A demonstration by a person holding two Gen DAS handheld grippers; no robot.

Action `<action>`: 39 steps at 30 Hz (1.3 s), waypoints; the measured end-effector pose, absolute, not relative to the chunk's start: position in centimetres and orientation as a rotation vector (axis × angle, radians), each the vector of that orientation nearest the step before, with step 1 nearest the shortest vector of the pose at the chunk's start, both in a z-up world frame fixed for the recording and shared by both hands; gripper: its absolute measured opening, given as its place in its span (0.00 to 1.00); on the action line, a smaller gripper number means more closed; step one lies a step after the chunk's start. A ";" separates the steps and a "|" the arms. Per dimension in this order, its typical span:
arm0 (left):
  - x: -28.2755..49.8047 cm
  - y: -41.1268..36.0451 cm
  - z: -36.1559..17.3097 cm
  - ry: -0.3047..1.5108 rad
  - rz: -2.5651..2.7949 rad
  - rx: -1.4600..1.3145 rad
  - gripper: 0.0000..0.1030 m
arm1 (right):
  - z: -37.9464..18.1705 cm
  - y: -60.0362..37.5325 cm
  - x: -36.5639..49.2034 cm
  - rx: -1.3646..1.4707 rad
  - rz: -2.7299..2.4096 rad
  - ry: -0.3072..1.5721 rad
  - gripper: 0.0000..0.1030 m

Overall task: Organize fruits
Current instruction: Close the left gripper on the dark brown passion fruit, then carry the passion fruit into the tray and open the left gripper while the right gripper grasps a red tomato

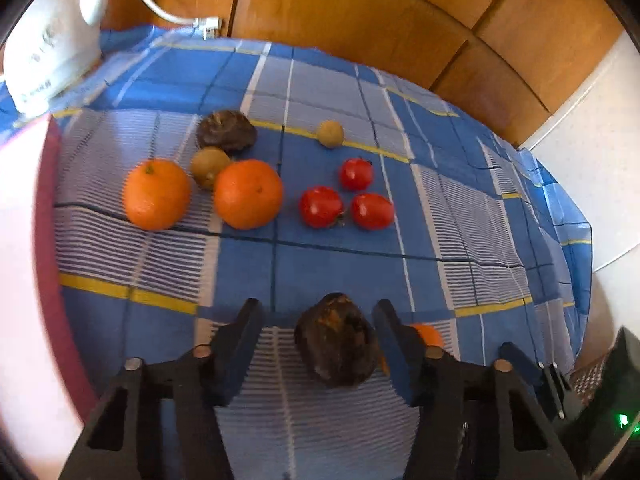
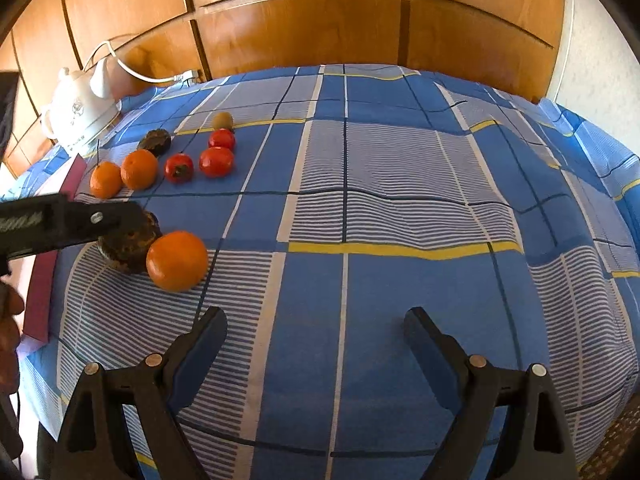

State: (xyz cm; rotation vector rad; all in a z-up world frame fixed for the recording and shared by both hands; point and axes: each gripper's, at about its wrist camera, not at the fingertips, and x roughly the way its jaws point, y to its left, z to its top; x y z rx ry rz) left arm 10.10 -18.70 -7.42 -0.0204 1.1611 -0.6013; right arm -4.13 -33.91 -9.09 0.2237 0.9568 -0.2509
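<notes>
In the left wrist view my left gripper is open around a dark brown wrinkled fruit lying on the cloth, its fingers apart from it. An orange peeks out behind the right finger. Farther off lie two oranges, a kiwi, another dark fruit, a second kiwi and three red tomatoes. In the right wrist view my right gripper is open and empty over the cloth; the left gripper straddles the dark fruit beside the orange.
A blue checked cloth covers the table. A white kettle with its cord stands at the back left. Wooden panels rise behind. A pink-red mat lies at the left edge.
</notes>
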 end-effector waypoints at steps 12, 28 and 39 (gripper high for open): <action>8.5 -17.3 -6.6 1.066 -0.688 -0.039 0.29 | -9.1 -34.0 -4.1 0.203 -0.228 0.959 0.85; 6.6 -14.5 -6.8 1.033 -0.733 -0.042 0.30 | -4.6 -33.5 -0.2 0.240 -0.067 0.890 0.40; 5.9 -14.9 -6.8 1.025 -0.769 -0.044 0.25 | -4.6 -33.5 3.8 0.262 0.013 0.946 0.40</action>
